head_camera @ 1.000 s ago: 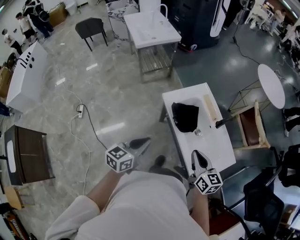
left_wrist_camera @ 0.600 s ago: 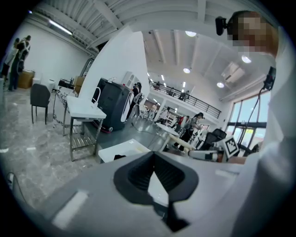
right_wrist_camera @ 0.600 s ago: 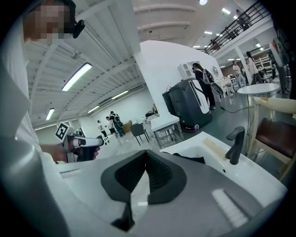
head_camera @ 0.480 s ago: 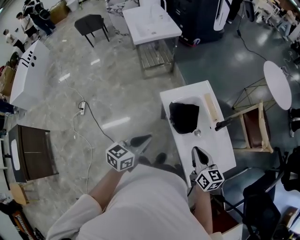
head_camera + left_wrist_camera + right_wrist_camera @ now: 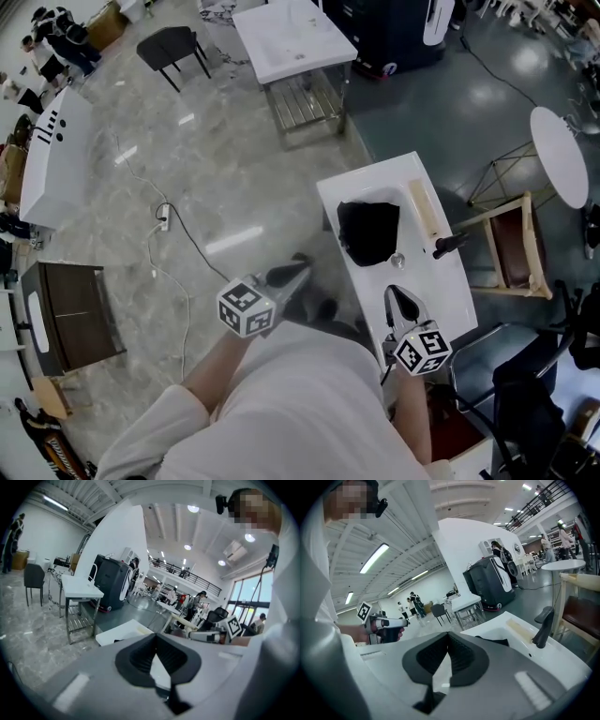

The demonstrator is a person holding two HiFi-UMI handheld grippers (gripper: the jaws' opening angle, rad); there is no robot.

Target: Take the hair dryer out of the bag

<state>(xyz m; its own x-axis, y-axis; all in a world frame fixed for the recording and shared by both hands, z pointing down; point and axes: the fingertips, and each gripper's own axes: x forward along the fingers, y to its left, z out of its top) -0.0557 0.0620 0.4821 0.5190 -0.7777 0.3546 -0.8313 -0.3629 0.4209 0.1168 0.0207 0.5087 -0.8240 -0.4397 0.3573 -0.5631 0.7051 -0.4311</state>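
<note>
Floor: polished stone-look slabs, glossy, pale grey with veining. A thin cable trails loosely across it.

Desk: white, smooth, hard-looking, rectangular, with a shallow basin sunk into its top. It stands just ahead and to the right of the person, so the right side is the nearer approach.

Bag: black, soft, matte cloth, slumped and creased. It lies in the basin against its left wall, roughly flat. The mouth cannot be made out from here. The hair dryer itself is not visible in any view; judged to be inside this bag, since nothing like it lies on the desk.

Left gripper: held out over the floor, left of the desk and apart from it. Fingers are dark, ribbed, wedge-shaped and pressed together on nothing.

Right gripper: over the near end of the desk, pointing toward the bag but short of it. Fingers are likewise clenched and empty.

Judgement: both are carried closed during the approach, and they must open before any grasp.

Faucet: black, matte, angular, at the basin's right rim.

Pale strip: long, flat, beige, lying along the rim; material unclear.

Drain: small, round, metallic.
</note>
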